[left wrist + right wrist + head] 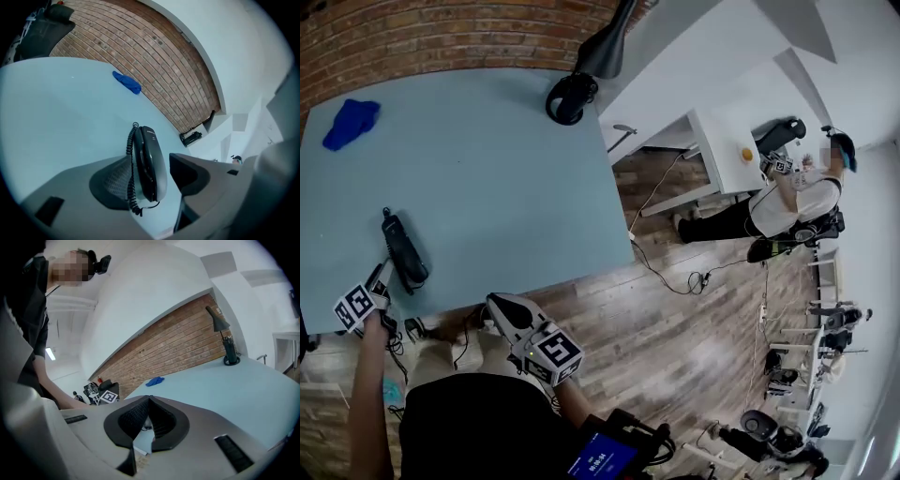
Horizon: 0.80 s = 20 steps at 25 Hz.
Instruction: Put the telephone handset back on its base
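The black telephone (403, 251) lies near the front left edge of the pale blue table (497, 159), its handset resting on the base. The left gripper (382, 277) is released, its jaws spread wide on either side of the telephone. The right gripper (499, 306) is clenched and empty, off the table's near edge.

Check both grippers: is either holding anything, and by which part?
Nothing is held. Left gripper is open, not clamped on the black corded telephone lying on the pale blue table. Right gripper is shut and empty.
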Motion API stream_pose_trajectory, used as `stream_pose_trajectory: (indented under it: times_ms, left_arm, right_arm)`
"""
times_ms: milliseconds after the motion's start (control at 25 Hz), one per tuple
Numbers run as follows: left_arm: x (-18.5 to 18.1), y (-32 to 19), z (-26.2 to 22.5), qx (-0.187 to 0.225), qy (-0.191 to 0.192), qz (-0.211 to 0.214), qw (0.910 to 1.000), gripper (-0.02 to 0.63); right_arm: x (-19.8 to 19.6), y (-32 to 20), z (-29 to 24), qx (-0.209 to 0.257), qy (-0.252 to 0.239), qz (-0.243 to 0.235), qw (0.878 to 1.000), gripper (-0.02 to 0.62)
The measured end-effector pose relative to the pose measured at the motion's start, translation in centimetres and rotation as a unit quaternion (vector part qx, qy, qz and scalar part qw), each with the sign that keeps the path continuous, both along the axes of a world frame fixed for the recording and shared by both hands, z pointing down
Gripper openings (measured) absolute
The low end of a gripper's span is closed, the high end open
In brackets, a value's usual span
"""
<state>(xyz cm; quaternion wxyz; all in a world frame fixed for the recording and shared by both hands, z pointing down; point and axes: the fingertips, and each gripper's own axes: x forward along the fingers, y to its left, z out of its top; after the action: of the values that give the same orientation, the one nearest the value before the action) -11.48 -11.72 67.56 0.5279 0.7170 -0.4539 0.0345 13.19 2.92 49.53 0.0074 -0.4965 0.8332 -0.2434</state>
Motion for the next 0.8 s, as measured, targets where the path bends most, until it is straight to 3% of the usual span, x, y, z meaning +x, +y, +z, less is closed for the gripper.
stream_pose_trajectory:
  times_ms: [160, 280, 360, 480, 520, 640, 720, 800]
  left_arm:
    - [-3.2, 3.1, 0.0, 0.004, 0.019, 0.019, 0.9996, 0.259]
    - [-6.5, 3.9, 0.6, 0.003, 0.0, 0.013, 0.9999, 0.24]
    - [-8.0, 2.9, 0.4, 0.016, 0.007, 0.014, 0.9997, 0.21]
    - [-10.4, 0.1, -2.9, 0.082, -0.003, 0.018, 0.9965, 0.112]
    - [-11.3, -1.2, -5.2, 0.118, -0.017, 0.014, 0.9927, 0.041]
    - [-13.2, -5.1, -13.9, 0.24, -0.035, 0.019, 0.9698, 0.023]
    - [-14.0, -6.9, -19.3, 0.312, -0.042, 0.038, 0.9485, 0.023]
    - [-14.9, -7.9, -24.0, 0.379, -0.07, 0.059, 0.9207, 0.023]
  right_arm:
    - [-3.6, -2.4, 3.0, -0.052, -0.034, -0.003, 0.998, 0.02]
    - [-6.9, -4.5, 7.1, -0.147, -0.078, -0.001, 0.986, 0.02]
    - [-9.2, -6.0, 9.6, -0.203, -0.094, -0.004, 0.975, 0.02]
    - [-12.8, -7.8, 12.0, -0.273, -0.066, -0.022, 0.959, 0.02]
    - [-14.0, -8.3, 12.2, -0.291, -0.058, -0.031, 0.954, 0.02]
    - [-17.3, -11.5, 10.0, -0.299, -0.069, -0.057, 0.95, 0.02]
    - [-19.2, -14.5, 6.8, -0.257, -0.066, -0.067, 0.962, 0.02]
    - [-20.8, -17.3, 2.4, -0.177, -0.039, -0.072, 0.981, 0.02]
